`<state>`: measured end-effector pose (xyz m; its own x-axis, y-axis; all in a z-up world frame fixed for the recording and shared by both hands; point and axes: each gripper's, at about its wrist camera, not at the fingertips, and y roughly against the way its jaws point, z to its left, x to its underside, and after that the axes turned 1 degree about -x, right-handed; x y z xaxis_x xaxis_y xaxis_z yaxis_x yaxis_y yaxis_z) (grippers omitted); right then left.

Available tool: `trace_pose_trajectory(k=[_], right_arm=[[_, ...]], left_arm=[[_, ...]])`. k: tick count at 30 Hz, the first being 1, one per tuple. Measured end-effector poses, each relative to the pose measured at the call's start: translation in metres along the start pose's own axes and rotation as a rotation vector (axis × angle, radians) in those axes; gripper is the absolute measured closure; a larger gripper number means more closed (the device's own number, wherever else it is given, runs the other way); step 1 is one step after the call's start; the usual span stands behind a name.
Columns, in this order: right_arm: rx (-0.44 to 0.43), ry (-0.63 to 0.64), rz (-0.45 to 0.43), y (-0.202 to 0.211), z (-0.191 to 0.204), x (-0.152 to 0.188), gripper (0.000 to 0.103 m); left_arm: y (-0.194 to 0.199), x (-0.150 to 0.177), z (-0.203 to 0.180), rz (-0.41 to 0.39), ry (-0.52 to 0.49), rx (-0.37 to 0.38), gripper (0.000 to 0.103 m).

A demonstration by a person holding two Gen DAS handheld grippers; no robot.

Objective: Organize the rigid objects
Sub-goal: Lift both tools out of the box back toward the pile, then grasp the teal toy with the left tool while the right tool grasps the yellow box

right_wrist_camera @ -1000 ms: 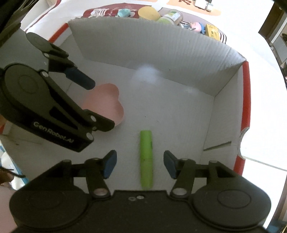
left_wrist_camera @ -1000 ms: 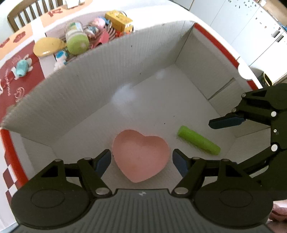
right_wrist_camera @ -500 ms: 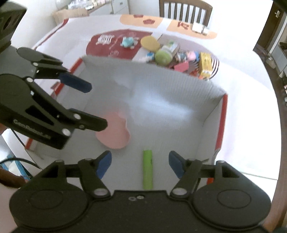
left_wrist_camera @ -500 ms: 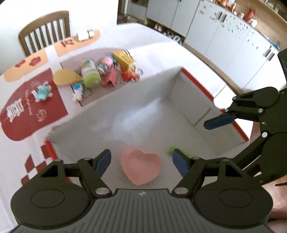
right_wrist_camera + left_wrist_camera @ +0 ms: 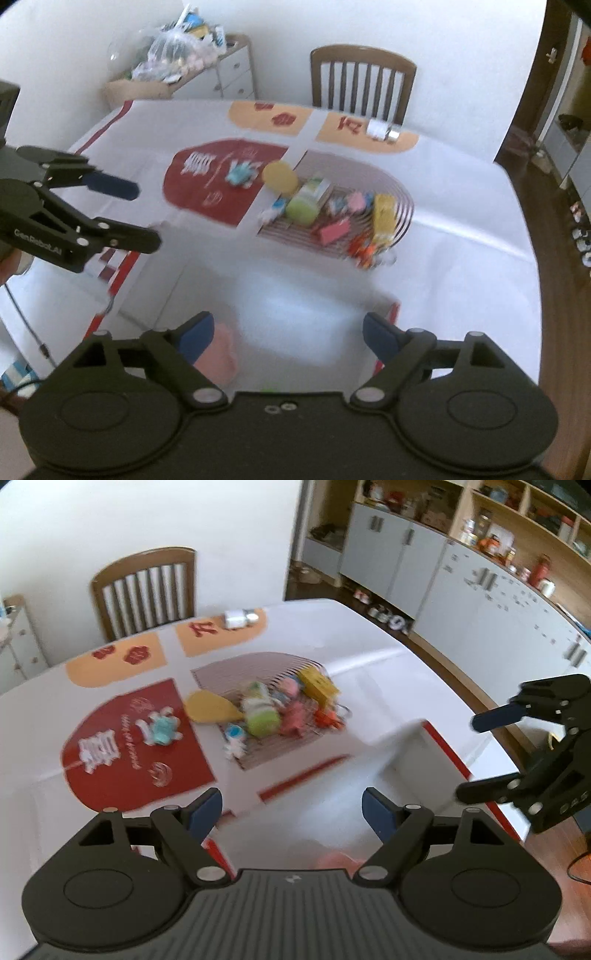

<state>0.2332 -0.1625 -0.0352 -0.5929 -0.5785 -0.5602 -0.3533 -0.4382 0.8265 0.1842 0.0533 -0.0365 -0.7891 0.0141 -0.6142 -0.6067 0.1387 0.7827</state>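
A white cardboard box with red rims [image 5: 441,746] [image 5: 122,273] sits at the near edge of the table, blurred. A pink heart-shaped dish [image 5: 218,354] lies inside it; a sliver shows in the left wrist view [image 5: 336,860]. A pile of small toys [image 5: 280,709] [image 5: 332,210] lies on a striped mat beyond the box, with a yellow disc [image 5: 208,707] [image 5: 280,175] and a blue toy [image 5: 162,727] [image 5: 240,172]. My left gripper [image 5: 291,810] [image 5: 136,210] and right gripper [image 5: 284,332] [image 5: 469,757] are both open and empty, raised above the box.
A wooden chair [image 5: 144,590] [image 5: 362,81] stands at the table's far side. A small white and silver object [image 5: 238,618] [image 5: 382,130] lies on an orange mat. Kitchen cabinets [image 5: 461,590] line the right; a drawer unit with bags [image 5: 177,74] stands far left.
Both grippers have risen up and out of the box and tilted toward the toys on the table. The dish and green stick stayed inside; both grippers stayed open.
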Motion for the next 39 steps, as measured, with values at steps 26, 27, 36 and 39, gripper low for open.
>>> trace_pose_trajectory(k=[26,27,36,39], right_arm=[[0.062,-0.039,0.059,-0.122,-0.104,-0.088,0.013],[0.06,-0.043,0.064,-0.128,-0.107,-0.089,0.013],[0.078,-0.065,0.113,-0.177,-0.126,-0.094,0.018],[0.079,-0.075,0.126,-0.189,-0.13,-0.095,0.021]], left_arm=[[-0.129,-0.059,0.111,0.044,0.175,-0.245,0.0],[-0.135,-0.058,0.114,0.048,0.175,-0.243,0.0],[-0.181,-0.056,0.128,0.092,0.167,-0.288,0.0],[-0.191,-0.054,0.132,0.104,0.169,-0.304,0.0]])
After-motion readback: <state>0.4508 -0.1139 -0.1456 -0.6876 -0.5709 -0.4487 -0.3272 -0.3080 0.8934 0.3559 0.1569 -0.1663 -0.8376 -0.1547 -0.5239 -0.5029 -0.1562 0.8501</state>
